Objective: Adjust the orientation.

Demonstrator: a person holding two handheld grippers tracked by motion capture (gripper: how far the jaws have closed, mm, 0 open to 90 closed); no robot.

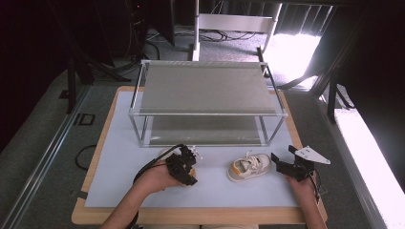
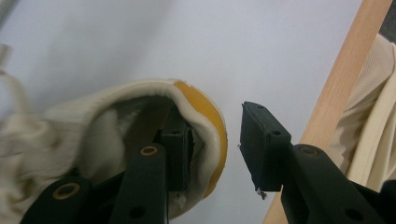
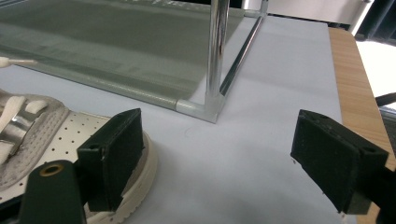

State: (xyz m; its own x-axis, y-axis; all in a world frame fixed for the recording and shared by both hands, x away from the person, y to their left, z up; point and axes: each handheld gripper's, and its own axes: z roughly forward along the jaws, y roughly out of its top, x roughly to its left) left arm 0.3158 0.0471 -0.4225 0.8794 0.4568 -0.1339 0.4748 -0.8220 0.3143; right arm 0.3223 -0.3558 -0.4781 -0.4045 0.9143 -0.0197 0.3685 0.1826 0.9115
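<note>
While left gripper (image 2: 217,144) straddles shoe heel (image 2: 205,121), right gripper (image 3: 219,163) beside second shoe (image 3: 42,135).

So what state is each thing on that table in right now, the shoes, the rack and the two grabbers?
left shoe: heel collar between the jaws, a gap on the outer side
right shoe: upright, free
rack: both shelves bare
left gripper: open around the heel
right gripper: open, holding nothing
</note>
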